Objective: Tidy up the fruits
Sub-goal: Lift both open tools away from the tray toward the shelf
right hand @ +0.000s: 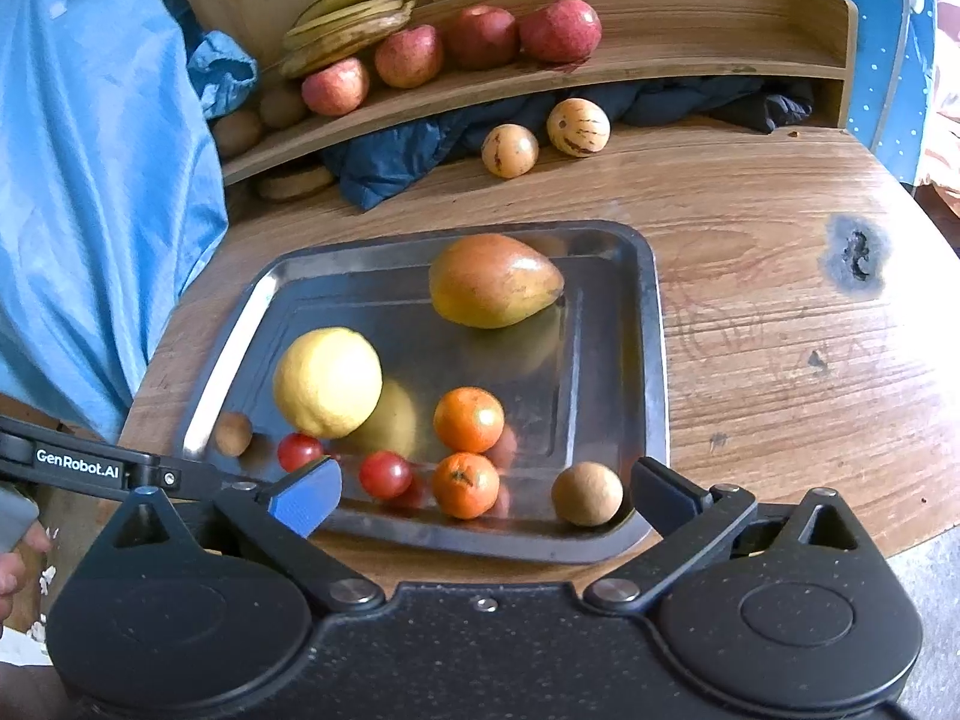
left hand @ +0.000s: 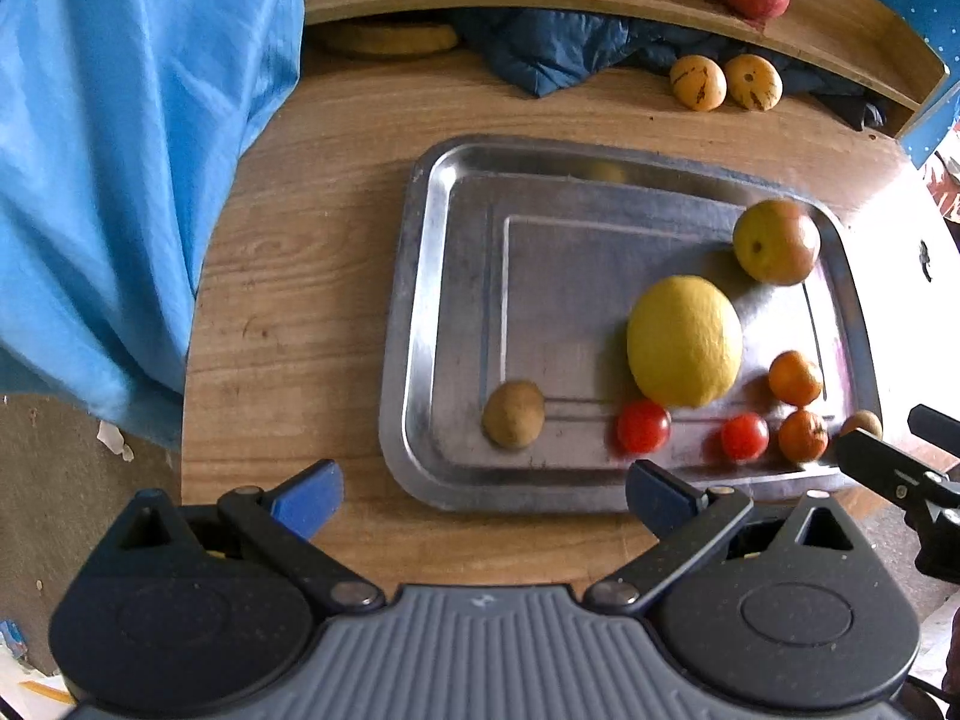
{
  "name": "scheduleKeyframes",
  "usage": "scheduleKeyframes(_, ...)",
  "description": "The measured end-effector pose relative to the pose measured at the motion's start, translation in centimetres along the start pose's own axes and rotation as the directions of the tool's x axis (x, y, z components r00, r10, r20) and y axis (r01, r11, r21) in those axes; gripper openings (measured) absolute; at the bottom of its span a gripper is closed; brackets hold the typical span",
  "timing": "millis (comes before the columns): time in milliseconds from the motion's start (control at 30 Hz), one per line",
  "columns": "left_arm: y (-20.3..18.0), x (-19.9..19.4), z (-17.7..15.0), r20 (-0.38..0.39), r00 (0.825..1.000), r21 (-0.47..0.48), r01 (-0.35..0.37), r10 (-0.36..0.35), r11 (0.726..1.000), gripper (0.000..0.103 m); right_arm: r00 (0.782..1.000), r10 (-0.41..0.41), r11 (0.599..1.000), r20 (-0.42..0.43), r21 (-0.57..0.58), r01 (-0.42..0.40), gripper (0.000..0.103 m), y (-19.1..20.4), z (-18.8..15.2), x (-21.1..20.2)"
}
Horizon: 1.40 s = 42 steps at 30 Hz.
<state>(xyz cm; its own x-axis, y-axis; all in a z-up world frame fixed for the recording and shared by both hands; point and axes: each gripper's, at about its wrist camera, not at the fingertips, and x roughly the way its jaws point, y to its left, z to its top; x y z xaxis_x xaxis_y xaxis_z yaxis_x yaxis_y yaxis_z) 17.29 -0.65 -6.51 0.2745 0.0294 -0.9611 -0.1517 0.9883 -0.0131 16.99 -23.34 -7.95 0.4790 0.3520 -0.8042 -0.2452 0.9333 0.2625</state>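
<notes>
A steel tray [left hand: 420, 300] [right hand: 651, 360] lies on the wooden table. In it are a yellow lemon [left hand: 684, 341] [right hand: 327, 381], a mango [left hand: 776, 241] [right hand: 495, 280], two oranges [right hand: 468, 418] [right hand: 465, 485], two cherry tomatoes [left hand: 642, 426] [right hand: 384, 474], and two brown kiwis [left hand: 513, 414] [right hand: 587, 493]. My left gripper [left hand: 485, 492] is open and empty, just short of the tray's near edge. My right gripper [right hand: 485, 489] is open and empty over the tray's near edge, with an orange and a kiwi between its fingers' span.
A wooden shelf [right hand: 690, 60] at the back holds red apples [right hand: 560, 30], bananas [right hand: 348, 18] and kiwis. Two striped yellow melons [right hand: 578, 126] and a dark blue cloth [right hand: 408, 156] lie beneath it. A light blue sheet [left hand: 120, 150] hangs at the left.
</notes>
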Motion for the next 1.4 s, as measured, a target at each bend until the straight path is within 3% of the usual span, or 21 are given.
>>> scheduleKeyframes(1400,-5.5,3.5,11.2,0.067,0.995,0.146,0.057,-0.067,0.988,0.102,0.997,-0.070,0.989,0.042,0.136,0.064,0.102,-4.7,7.3,4.3)
